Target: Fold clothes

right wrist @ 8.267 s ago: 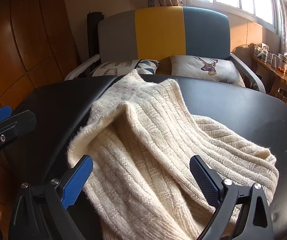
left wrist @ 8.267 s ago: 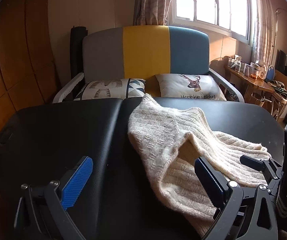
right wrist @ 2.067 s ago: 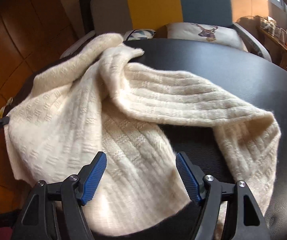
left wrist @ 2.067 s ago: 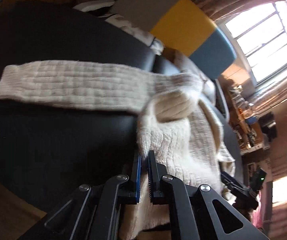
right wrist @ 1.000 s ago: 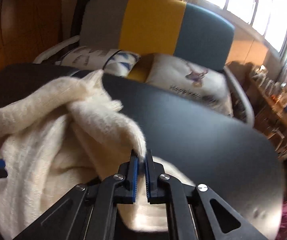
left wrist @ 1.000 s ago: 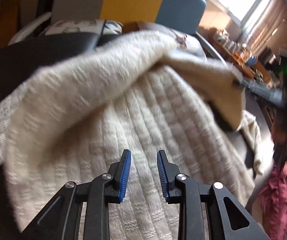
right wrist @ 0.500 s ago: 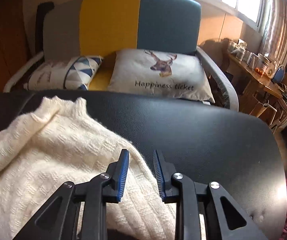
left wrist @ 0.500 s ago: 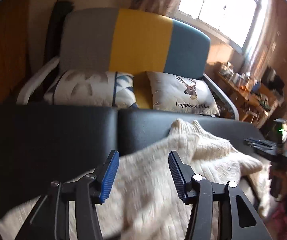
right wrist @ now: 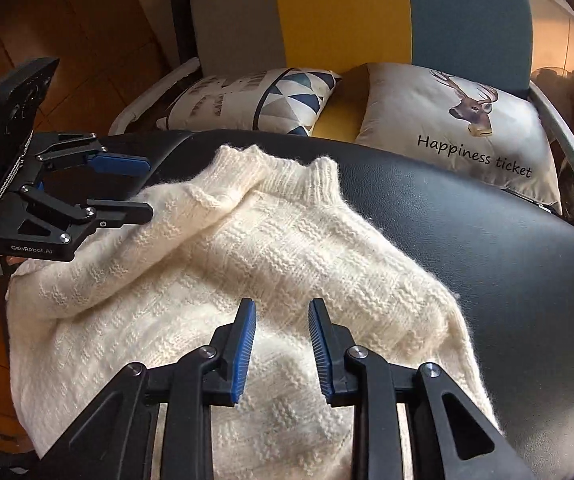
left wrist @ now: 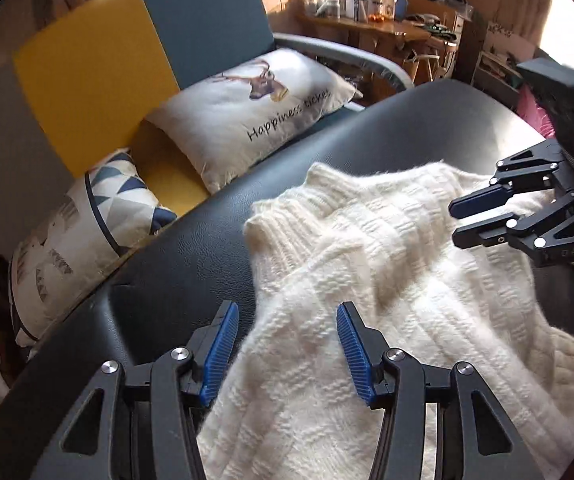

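Both grippers, the left gripper [left wrist: 287, 344] and the right gripper [right wrist: 281, 344], hover released above the cream sweater [right wrist: 247, 264] lying bunched on the black table [right wrist: 507, 248], so each should grasp one edge and pull evenly.

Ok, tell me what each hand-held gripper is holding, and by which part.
Nothing. The left hand-held gripper and right hand-held gripper are both open above the cream sweater.

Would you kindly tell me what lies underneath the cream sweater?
The cream sweater rests on the black padded table, whose bare surface shows around it. Whatever lies between them is covered by the knit and cannot be seen.
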Tool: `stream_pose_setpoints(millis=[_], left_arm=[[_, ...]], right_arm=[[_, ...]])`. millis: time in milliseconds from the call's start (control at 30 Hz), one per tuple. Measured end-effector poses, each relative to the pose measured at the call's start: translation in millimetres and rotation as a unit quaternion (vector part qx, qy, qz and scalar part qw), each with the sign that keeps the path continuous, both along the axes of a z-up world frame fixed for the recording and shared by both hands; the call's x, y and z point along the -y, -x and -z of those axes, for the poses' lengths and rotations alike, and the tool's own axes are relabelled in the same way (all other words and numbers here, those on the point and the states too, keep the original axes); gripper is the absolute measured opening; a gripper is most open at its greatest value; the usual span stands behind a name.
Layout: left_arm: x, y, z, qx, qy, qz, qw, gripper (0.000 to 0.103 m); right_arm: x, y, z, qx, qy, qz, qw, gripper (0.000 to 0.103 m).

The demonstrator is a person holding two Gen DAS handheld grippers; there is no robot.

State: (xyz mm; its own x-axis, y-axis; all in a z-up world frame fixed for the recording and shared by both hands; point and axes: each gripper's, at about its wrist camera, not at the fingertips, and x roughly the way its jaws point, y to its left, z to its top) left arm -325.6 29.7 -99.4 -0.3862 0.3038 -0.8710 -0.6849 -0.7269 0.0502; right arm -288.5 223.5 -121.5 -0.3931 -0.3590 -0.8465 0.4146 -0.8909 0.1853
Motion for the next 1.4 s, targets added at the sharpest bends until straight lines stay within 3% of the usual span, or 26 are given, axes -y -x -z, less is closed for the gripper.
stream_pose_setpoints(millis=[67, 133, 167, 233, 333, 400, 467, 567, 700, 800, 867, 933, 1067, 1133, 1233, 1400], left_arm=[[6.4, 7.9, 8.6, 0.025, -0.005, -0.015, 0.9996, 0.053], [15.4, 9.3, 13.9, 0.046, -0.022, -0.03, 0.9982, 0.03], [20.5, 7.1, 14.8, 0.049, -0.032, -0.039, 0.9976, 0.013], [33.7, -2.4, 9.3, 0.025, -0.056, -0.063, 0.9961, 0.009], [63.9, -7.8, -1.9, 0.003, -0.095, -0.124, 0.9877, 0.007], [84.5, -6.6, -5.9, -0.013, -0.107, -0.169, 0.9797, 0.007], [100.7, 2.0, -0.3, -0.027, -0.083, -0.216, 0.9725, 0.007], [114.8, 15.0, 17.4, -0.027, -0.037, -0.259, 0.9647, 0.007], [109.1, 21.5, 37.5, -0.014, 0.004, -0.264, 0.9643, 0.008], [119.4, 19.9, 25.7, 0.001, -0.045, -0.283, 0.9582, 0.011], [143.6, 11.9, 6.6, 0.009, -0.095, -0.31, 0.9457, 0.013], [178.4, -10.1, -7.7, 0.006, -0.12, -0.349, 0.9295, 0.018], [258.8, -67.9, -31.5, -0.008, -0.143, -0.434, 0.8895, 0.025], [303.9, -106.7, -31.8, -0.005, -0.145, -0.486, 0.862, 0.026], [366.9, -179.6, -13.9, 0.009, -0.123, -0.563, 0.817, 0.026], [425.8, -282.0, 26.1, 0.058, -0.127, -0.634, 0.7608, 0.026]], right_arm=[[-0.9, 4.7, 4.3, 0.0, -0.002, 0.002, 1.0, 0.027], [-2.1, 8.3, 6.5, -0.005, -0.007, 0.005, 1.0, 0.027], [-2.4, 9.3, 6.5, -0.008, -0.008, 0.005, 1.0, 0.027], [-2.3, 11.1, 6.1, -0.014, -0.013, 0.006, 1.0, 0.027], [2.3, 17.5, 9.9, -0.026, -0.051, 0.007, 0.998, 0.027], [7.1, 24.1, 20.9, -0.027, -0.102, 0.01, 0.994, 0.027], [9.7, 30.8, 35.7, -0.023, -0.154, 0.015, 0.988, 0.028], [-5.2, 34.0, 42.3, -0.027, -0.141, 0.043, 0.989, 0.029], [-10.9, 37.8, 43.7, -0.026, -0.152, 0.054, 0.987, 0.029], [-16.5, 41.4, 43.5, -0.019, -0.147, 0.062, 0.987, 0.03], [-18.4, 39.4, 36.8, -0.011, -0.145, 0.066, 0.987, 0.03], [-19.0, 24.2, 18.3, -0.028, -0.122, 0.073, 0.989, 0.033], [-11.7, -35.4, -15.9, -0.042, -0.008, 0.053, 0.998, 0.034], [0.4, -71.5, -17.4, -0.032, 0.029, 0.034, 0.998, 0.036], [18.1, -119.2, -7.3, -0.017, 0.046, 0.017, 0.999, 0.036], [47.7, -164.1, 1.2, -0.005, 0.049, 0.0, 0.999, 0.036]])
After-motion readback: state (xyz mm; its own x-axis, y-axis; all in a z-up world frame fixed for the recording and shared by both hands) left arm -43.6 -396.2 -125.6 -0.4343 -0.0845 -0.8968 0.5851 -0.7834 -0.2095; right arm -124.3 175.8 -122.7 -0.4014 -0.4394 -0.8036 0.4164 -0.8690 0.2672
